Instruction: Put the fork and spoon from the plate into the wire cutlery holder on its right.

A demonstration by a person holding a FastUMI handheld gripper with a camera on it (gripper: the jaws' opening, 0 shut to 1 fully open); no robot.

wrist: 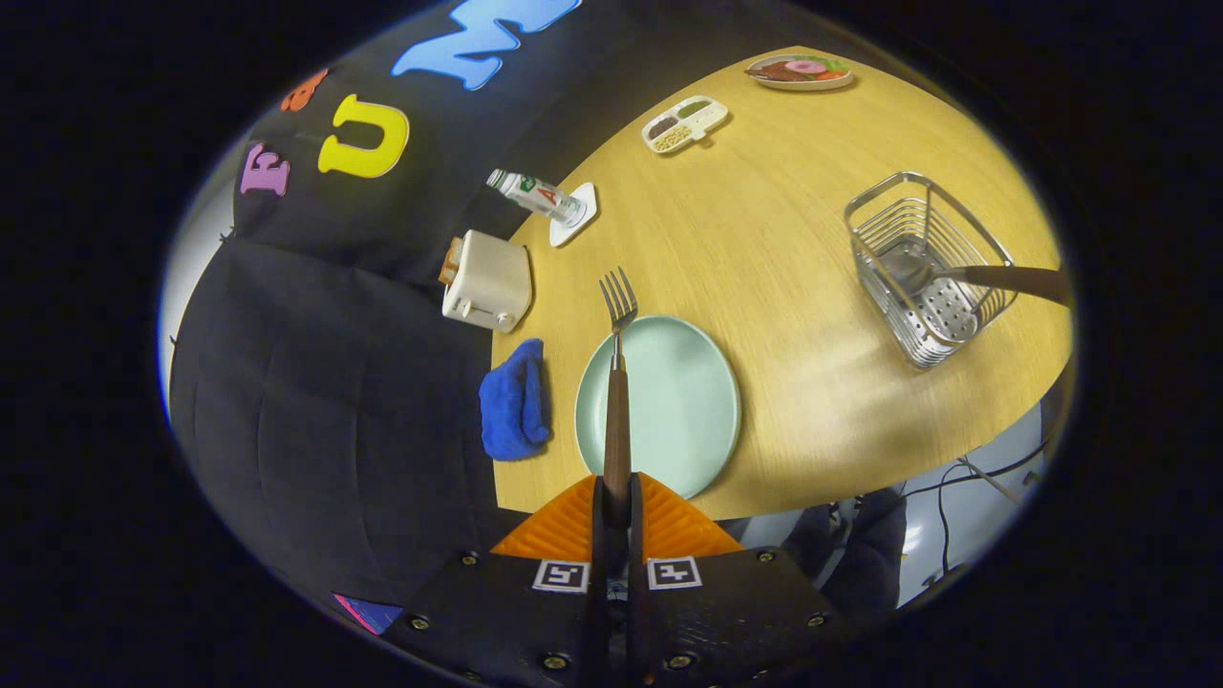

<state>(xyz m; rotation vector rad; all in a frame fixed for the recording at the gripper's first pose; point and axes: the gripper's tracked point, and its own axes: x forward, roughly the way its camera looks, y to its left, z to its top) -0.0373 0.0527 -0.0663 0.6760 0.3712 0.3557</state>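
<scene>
Gripping fork (617, 382) by handle between closed fingers (616, 511) above plate (683, 401); spoon (955, 275) already in wire holder (922, 272), fork transfer left.

Bench (812, 315): pale yellow wood grain, round-edged, with a soft sheen of light near its front edge.
Wall (315, 382): black cloth, creased, hanging behind and beside the bench.
Floor (975, 516): pale grey, seen past the bench's near edge.
Cables (965, 473): dark, thin, trailing over the floor below the bench edge.
Light: even, from above; short soft shadows under things on the bench.
Gap beside cloth (191, 258): a bright pale strip at the cloth's far side.
</scene>
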